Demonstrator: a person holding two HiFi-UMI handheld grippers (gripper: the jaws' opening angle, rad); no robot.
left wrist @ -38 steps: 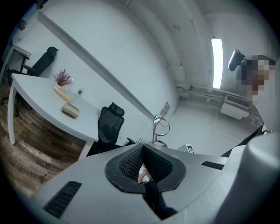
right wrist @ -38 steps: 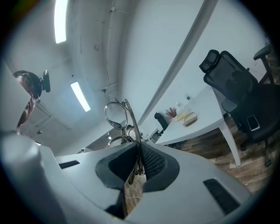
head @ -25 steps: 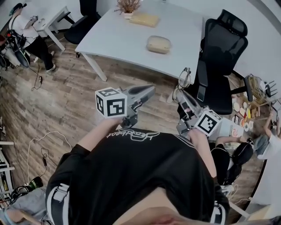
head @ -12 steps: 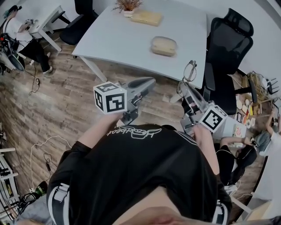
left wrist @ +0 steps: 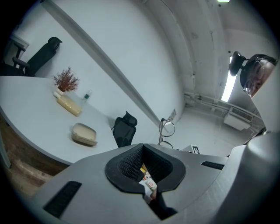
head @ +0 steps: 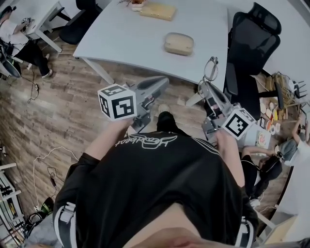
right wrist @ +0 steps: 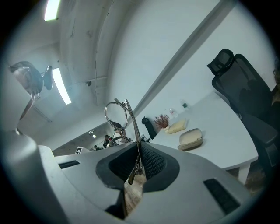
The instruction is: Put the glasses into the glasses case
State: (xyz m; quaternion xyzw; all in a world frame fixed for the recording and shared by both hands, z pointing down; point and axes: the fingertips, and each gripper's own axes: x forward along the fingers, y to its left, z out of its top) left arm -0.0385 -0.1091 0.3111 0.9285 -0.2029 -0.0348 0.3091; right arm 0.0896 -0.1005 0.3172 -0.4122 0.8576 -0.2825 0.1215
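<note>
The beige glasses case [head: 178, 43] lies shut on the white table [head: 121, 34], also seen in the left gripper view [left wrist: 84, 134] and the right gripper view [right wrist: 190, 138]. My right gripper [head: 206, 90] is shut on the thin metal-framed glasses [head: 209, 71], which stick up from its jaws [right wrist: 116, 115], short of the table's near edge. The glasses also show in the left gripper view [left wrist: 166, 128]. My left gripper [head: 161, 84] is shut with nothing in it, level with the right one and left of it, above the wooden floor.
A black office chair [head: 253, 48] stands right of the table, close to my right gripper. A pale flat box [head: 157, 10] and a dried plant [left wrist: 66, 80] sit at the table's far side. Another person [head: 22, 36] is at the far left. Clutter [head: 281, 104] lies at the right.
The table and case have drawn nearer as I stepped forward; a shoe now shows between the grippers. Both grippers kept their hold and spacing.
</note>
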